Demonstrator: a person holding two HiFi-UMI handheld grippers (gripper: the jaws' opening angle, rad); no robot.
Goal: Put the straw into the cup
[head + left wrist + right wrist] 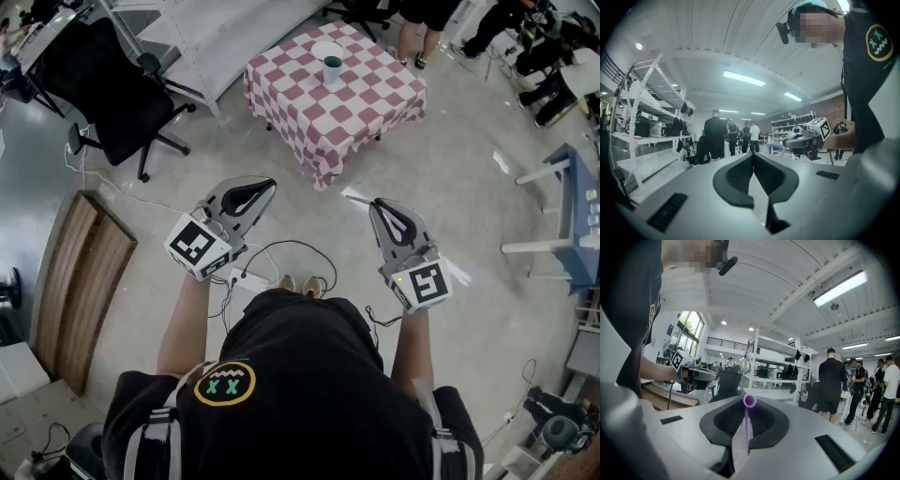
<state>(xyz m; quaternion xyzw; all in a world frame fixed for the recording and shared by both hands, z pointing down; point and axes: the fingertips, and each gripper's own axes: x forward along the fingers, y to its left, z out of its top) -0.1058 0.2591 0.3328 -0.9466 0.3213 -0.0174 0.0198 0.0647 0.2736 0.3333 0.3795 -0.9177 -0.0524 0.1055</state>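
Your right gripper [746, 427] has its jaws pinched on the purple straw [748, 420]. The straw runs along the line of the jaws and pokes out past their tips, open end forward. Your left gripper [753, 161] has its jaws pressed together with nothing between them.

The cup [332, 70] stands on the table [366, 117] with the checked cloth, well apart from both grippers, ahead of you and roughly between them. It lies a little to the left of where the right jaws point, and the right hand is the nearer one as well as the one carrying the straw. The straw's long axis lies close to level while the cup opens upward. So I judge that the coming move turns on walking up to the table and tipping the straw's free end down over the mouth.

Only the head view shows the cup and table. It is small there, and I cannot tell for certain where its rim ends and the white round shape just behind it begins. The right gripper view alone shows the pinch on the straw, while the head view gives just a pale sliver beyond the tips. Neither gripper view sees the cup. Both look across the room at shelving and people standing, and each catches the other gripper at its edge.
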